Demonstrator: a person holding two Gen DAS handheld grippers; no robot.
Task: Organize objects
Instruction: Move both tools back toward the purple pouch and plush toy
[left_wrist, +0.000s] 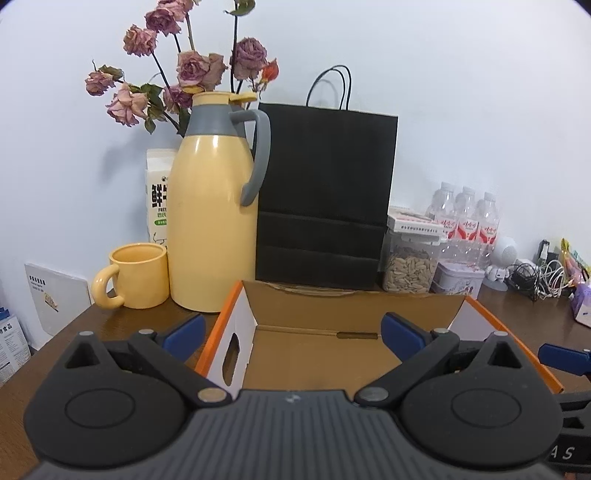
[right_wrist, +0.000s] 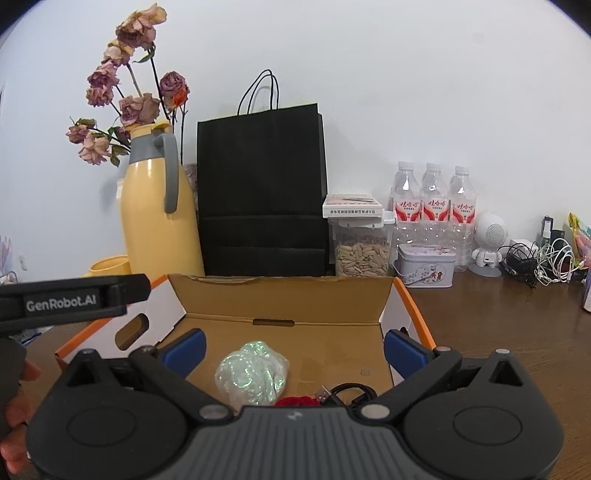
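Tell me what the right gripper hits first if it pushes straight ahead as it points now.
Probably the iridescent bundle on the cardboard box floor: it lies between the open right gripper fingers, just ahead. Beyond it, the box's back flap. Depth is hard to judge in this fisheye view.

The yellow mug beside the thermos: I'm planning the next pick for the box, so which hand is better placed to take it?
Probably the left. From the left gripper, open and empty, the yellow mug shows whole, near its left finger. From the right gripper, also open, the mug is half hidden behind the other gripper.
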